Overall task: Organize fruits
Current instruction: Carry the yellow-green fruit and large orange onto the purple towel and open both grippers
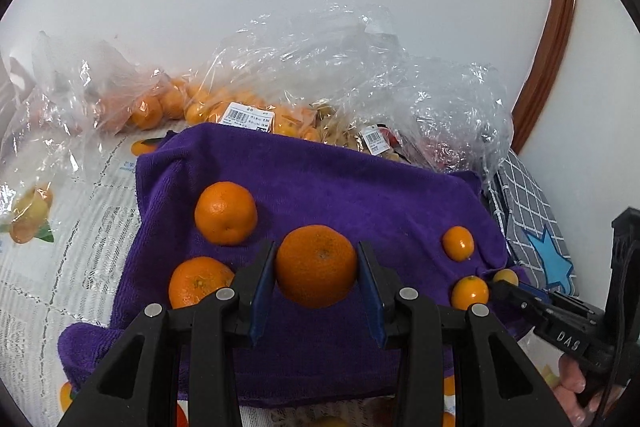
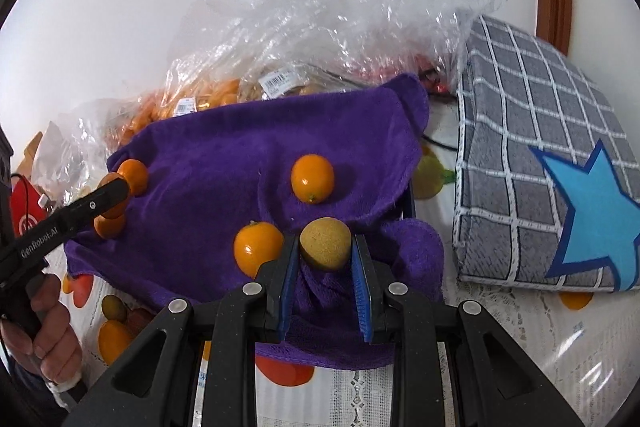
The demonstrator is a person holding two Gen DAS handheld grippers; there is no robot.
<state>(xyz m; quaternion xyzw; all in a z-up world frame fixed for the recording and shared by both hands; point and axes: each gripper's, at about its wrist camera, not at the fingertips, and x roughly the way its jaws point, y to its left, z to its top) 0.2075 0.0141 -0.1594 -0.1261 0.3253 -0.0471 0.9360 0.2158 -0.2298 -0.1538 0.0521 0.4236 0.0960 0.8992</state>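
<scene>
Left hand-held gripper (image 1: pixel 316 267) clamped on mandarin (image 1: pixel 316 265), right hand-held gripper (image 2: pixel 326 247) clamped on yellowish fruit (image 2: pixel 325 243)

Desk (image 1: pixel 60 227) covered with fruit-print cloth. Lying directly on it: purple towel (image 1: pixel 340 179) at centre, clear plastic bags (image 1: pixel 320 59) of fruit along wall side, grey checked cushion (image 2: pixel 532 147) with blue star at right.

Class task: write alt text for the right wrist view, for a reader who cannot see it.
The right gripper holds a small tan round fruit between its blue pads over a purple towel. Two kumquats sit nearby; clear fruit bags lie behind.
</scene>
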